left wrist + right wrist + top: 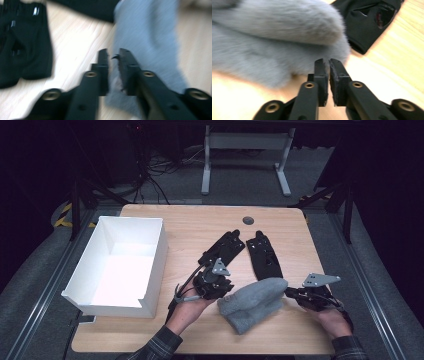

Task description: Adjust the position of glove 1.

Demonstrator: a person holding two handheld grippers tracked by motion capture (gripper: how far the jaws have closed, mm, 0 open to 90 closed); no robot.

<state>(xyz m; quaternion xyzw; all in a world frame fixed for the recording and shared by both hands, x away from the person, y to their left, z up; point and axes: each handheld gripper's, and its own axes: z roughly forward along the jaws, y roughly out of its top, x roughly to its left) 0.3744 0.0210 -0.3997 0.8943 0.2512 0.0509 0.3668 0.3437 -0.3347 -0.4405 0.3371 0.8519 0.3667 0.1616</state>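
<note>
A fuzzy grey knit piece (pixel 255 302) lies folded on the wooden table (pixel 185 222) near its front edge. My left gripper (pixel 227 296) sits at the piece's left end. In the left gripper view its jaws (pixel 113 53) stand almost together over the edge of the grey fabric (pixel 150 30), and I see nothing clamped between them. My right gripper (pixel 289 291) meets the piece's right tip. In the right gripper view its jaws (pixel 326 62) are shut, with the tips against the grey fabric (pixel 274 37).
Two black gloves (pixel 225 247) (pixel 264 255) lie side by side behind the grey piece, also seen as black glove (pixel 22 45) and black glove (pixel 367 22). An open white box (pixel 159 255) stands at the table's left. A round grommet (pixel 248 220) sits near the far edge.
</note>
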